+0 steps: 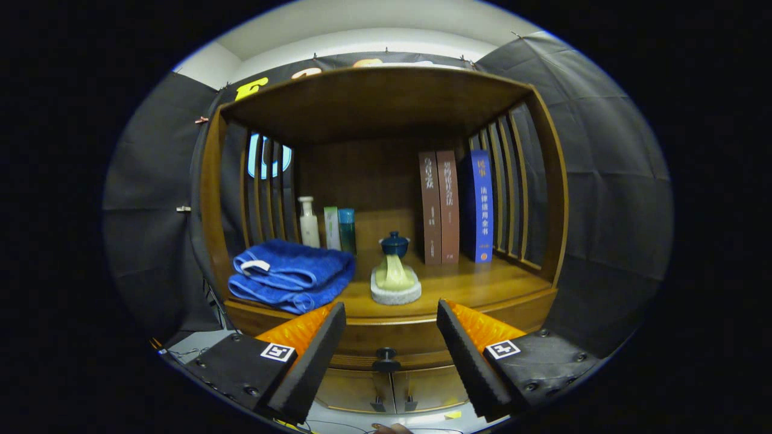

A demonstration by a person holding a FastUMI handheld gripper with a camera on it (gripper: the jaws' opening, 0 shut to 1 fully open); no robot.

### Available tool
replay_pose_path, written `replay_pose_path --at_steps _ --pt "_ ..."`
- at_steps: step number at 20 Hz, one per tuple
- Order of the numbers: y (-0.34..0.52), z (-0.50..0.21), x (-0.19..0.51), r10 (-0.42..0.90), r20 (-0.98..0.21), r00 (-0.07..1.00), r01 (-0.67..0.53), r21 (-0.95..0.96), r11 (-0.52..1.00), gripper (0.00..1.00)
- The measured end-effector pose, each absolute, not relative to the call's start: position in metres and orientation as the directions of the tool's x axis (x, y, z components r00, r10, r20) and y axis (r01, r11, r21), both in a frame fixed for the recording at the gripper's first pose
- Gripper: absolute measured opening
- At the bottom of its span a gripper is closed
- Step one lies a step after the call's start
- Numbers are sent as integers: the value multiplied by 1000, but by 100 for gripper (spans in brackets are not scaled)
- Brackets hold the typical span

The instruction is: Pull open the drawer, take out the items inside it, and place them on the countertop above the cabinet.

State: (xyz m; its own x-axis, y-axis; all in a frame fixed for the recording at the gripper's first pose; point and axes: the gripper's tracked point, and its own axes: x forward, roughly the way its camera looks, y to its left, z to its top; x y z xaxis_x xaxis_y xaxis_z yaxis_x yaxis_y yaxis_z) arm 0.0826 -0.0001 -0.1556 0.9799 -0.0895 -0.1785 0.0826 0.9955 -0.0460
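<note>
My gripper [391, 355] hangs in front of the cabinet with its two fingers spread wide, gripping nothing and touching nothing. Each finger [313, 355] has a black ribbed pad on its inner face and an orange body behind it, and each carries a small square black-and-white marker [278, 352] near its base.

Between the fingers, low on the cabinet front, I see the dark round drawer knob [386, 360], sitting on the drawer [386, 337], which looks closed (its contents are hidden from me). Below it are two small cabinet doors [392, 389] with their own little pulls.

Just beyond the fingertips lies the wooden countertop [482, 286]. On it, ahead of the left finger, is a folded blue towel [291, 274] with a white tag. Near the middle sits a round grey-white sponge pad [395, 292] with a yellow-green cloth [395, 272] draped over it, and a dark blue lidded cup [395, 244] stands just behind.

Farther back on the left stand a white bottle [309, 222], a pale green box [331, 228] and a teal tube [347, 230]; their labels are too small for me to read. On the right, two brown books [439, 208] and a blue book [480, 206] stand upright, with Chinese writing on the spines that I cannot make out reliably.
</note>
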Motion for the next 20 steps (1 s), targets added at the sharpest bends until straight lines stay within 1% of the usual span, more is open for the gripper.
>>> replay_pose_path --at_steps 6,10,13,20 --pt "19 -70 63 -60 -115 992 54 -58 997 99" --pt "32 -31 48 -28 -87 996 23 -59 998 99" --pt "37 -11 37 -10 -46 999 8 -49 999 99" --pt "41 7 20 10 -29 1000 -11 -47 999 99"
